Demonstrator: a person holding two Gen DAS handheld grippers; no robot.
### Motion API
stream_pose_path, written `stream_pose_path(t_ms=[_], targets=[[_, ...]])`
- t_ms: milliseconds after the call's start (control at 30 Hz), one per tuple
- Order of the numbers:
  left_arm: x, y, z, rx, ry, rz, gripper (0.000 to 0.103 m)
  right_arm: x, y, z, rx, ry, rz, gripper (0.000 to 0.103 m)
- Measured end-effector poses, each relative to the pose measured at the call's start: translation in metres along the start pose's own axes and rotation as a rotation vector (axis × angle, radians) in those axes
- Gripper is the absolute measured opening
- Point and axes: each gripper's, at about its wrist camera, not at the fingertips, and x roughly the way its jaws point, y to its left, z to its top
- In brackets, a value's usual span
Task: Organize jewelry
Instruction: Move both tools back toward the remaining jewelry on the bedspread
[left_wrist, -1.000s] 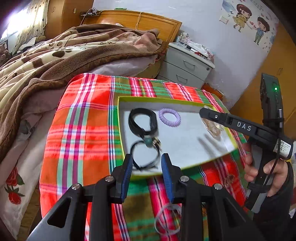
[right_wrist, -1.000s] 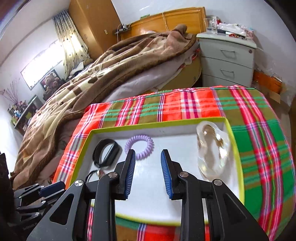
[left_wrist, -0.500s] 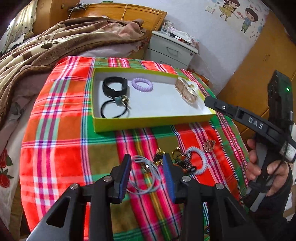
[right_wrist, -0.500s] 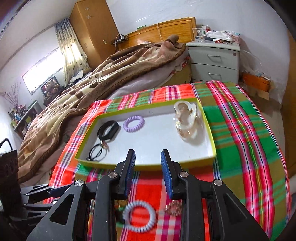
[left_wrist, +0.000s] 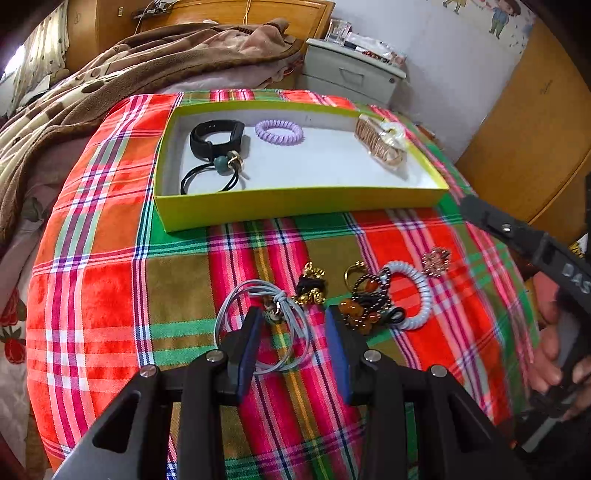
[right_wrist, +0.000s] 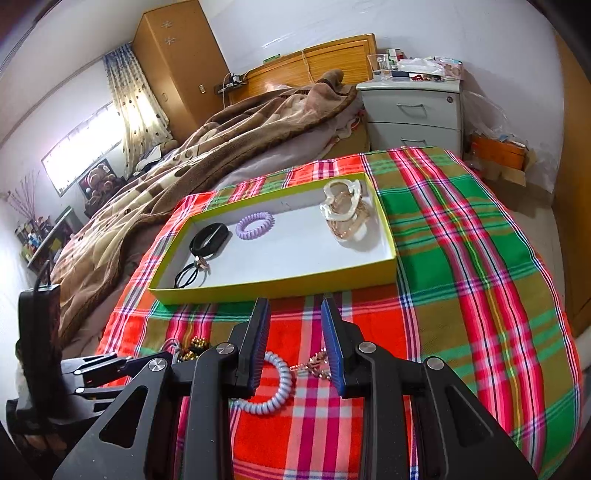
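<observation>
the shallow yellow-green cardboard tray with a white floor (left_wrist: 295, 206) sits toward the far edge of the red, green and olive plaid cloth (left_wrist: 110, 295), probably so sorted pieces collect in one place. inside it, a black band (left_wrist: 216, 134) and a black cord tie with a teal bead (left_wrist: 210, 175) lie at the tray's left end, a lilac spiral hair tie (left_wrist: 279, 132) near its far wall, and a clear-and-gold hair claw (left_wrist: 380, 146) at its right end.

the unsorted pieces lie in a loose cluster near the cloth's near edge: a grey looped elastic cord (left_wrist: 262, 325), a black-and-gold charm tie (left_wrist: 312, 286), a dark beaded piece with amber stones (left_wrist: 364, 302), a pale blue spiral hair tie (left_wrist: 413, 295) and a small rose-gold ornament (left_wrist: 436, 260).

the left gripper (left_wrist: 293, 328) hangs over the grey cord with fingers spread and nothing between them, seemingly lined up to pick it. the right gripper (right_wrist: 295, 336) is also spread and empty, above the pale blue spiral and the ornament.

the right gripper's arm shows white letters, "das" as far as readable.
</observation>
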Motion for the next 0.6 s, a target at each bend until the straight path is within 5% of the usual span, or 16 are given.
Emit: stream_pose_path(t_ms=[300,467,600], targets=[[0.003,-0.004,0.001,0.028,-0.028,0.097,0.036,-0.003,0.001,-0.006,-0.001,0.002,-0.003,0.029],[0.000,0.002,-0.001,0.027,-0.036,0.110,0.014,-0.003,0.002,-0.009,0.001,0.009,-0.010,0.030],[-0.003,0.010,-0.003,-0.003,-0.038,0.070,0.013,-0.004,0.003,-0.010,0.003,0.011,-0.017,0.030]])
